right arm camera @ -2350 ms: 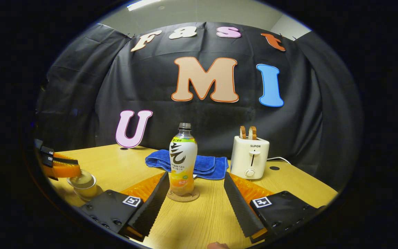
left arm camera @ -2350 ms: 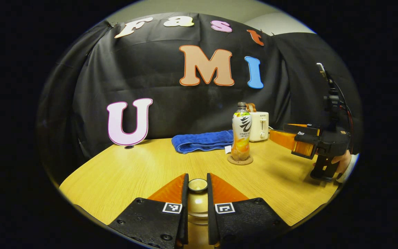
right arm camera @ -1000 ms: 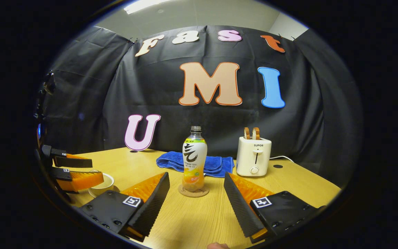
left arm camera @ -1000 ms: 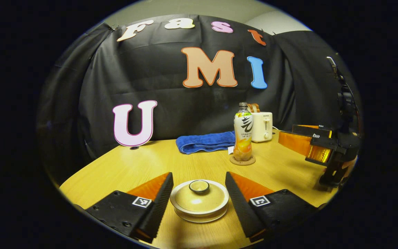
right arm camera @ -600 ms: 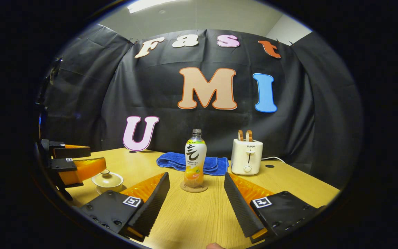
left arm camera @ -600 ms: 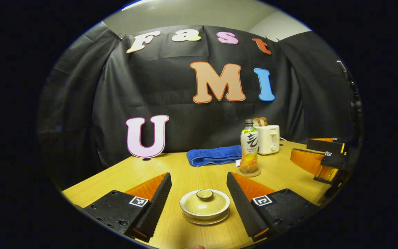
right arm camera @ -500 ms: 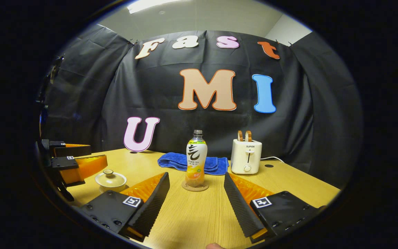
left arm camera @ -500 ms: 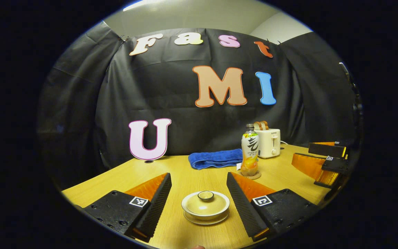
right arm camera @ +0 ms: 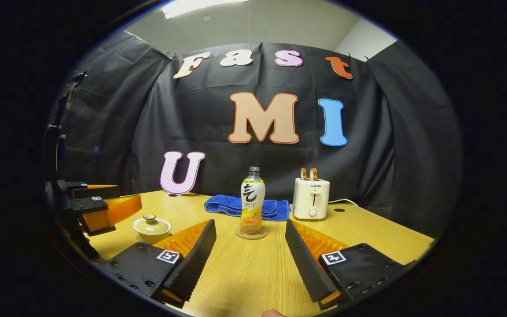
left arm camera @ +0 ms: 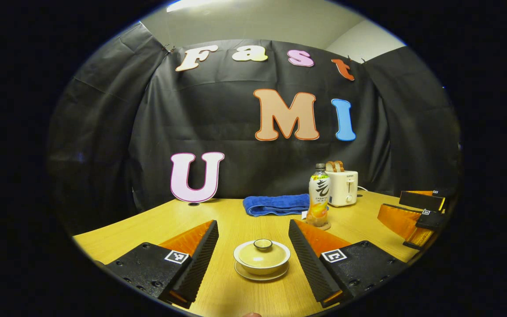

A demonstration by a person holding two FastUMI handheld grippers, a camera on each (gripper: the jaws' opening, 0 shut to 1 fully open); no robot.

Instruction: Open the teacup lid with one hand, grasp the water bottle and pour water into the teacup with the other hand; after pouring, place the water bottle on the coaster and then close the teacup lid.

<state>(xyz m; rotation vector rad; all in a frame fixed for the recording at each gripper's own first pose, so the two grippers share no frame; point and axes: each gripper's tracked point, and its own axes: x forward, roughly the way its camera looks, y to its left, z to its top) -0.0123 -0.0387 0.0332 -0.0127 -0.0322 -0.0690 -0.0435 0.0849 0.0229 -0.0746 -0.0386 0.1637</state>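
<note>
A cream teacup [left arm camera: 261, 259] stands on its saucer with the lid on, just beyond my open left gripper [left arm camera: 253, 240], whose fingers hold nothing. The same cup [right arm camera: 151, 226] appears at the left of the right gripper view, next to the left gripper [right arm camera: 117, 200]. The water bottle [right arm camera: 252, 201] stands upright on a round coaster [right arm camera: 251, 234], a little past my open right gripper [right arm camera: 250, 235]. In the left gripper view the bottle [left arm camera: 319, 198] is farther back, and the right gripper [left arm camera: 405, 211] is at the right edge.
A folded blue towel [right arm camera: 247, 207] lies behind the bottle. A white toaster [right arm camera: 310, 198] with two slices in it stands to the right of the towel, its cord trailing right. The wooden table [right arm camera: 244, 273] ends at the black cloth wall.
The left gripper let go of the lid's knob and opened, leaving the lid on the cup. Both grippers have drawn back, so the cup and the bottle look smaller and farther.
</note>
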